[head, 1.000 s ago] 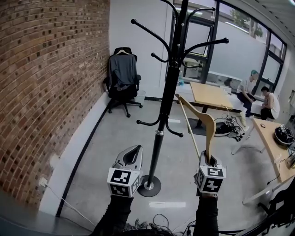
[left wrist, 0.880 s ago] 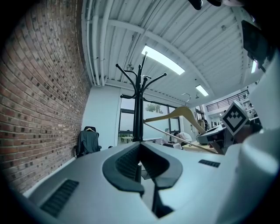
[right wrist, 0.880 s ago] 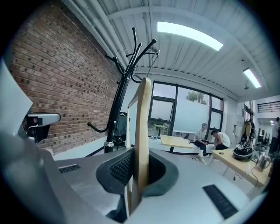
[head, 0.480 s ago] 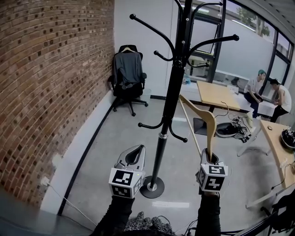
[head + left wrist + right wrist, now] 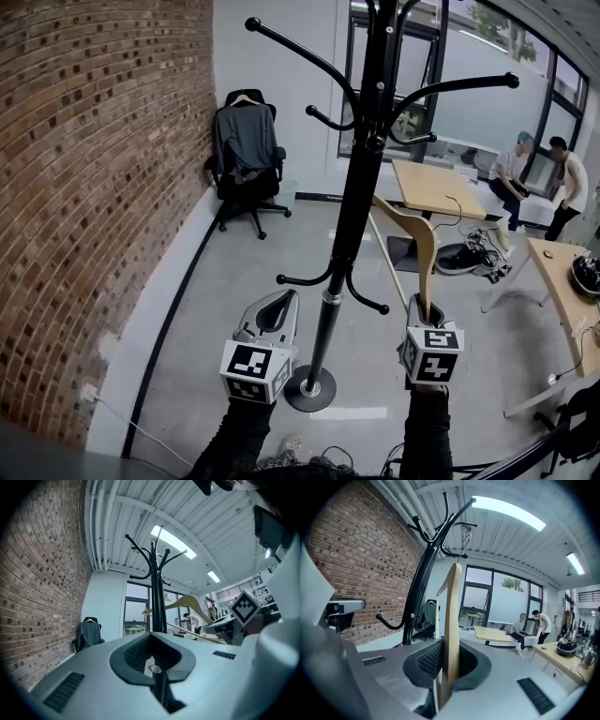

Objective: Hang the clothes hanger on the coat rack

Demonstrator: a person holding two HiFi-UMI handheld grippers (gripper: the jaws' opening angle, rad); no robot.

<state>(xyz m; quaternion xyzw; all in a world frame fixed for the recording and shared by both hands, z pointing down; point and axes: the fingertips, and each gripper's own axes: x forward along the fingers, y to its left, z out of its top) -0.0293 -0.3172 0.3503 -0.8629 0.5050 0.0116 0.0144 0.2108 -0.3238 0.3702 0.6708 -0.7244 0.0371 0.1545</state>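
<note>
The clothes hanger [image 5: 424, 246] is pale, smooth wood with a curved shoulder and a straight lower bar. It stands upright in the right claw [image 5: 421, 327], whose ribbed dark pads are clamped on one end of it; the right gripper view shows the wood [image 5: 451, 620] filling the gap between the jaws. Its thin wire hook [image 5: 464, 543] shows only there, and in the head view it is too fine to make out. The hanger's far end reaches up toward the pole of the coat rack [image 5: 361, 192], just right of it; whether they touch cannot be told.

The rack is glossy black metal with ball-tipped curved pegs and a round base [image 5: 310, 387] on the grey floor. Its top is cut off by the head view's upper edge.

The left claw [image 5: 278, 310] is level on the pole's other side, its jaws together and empty.

Further off are a rough red brick wall [image 5: 94, 187], an office chair [image 5: 246, 159] draped with grey cloth, and a wooden bench [image 5: 433, 187].
</note>
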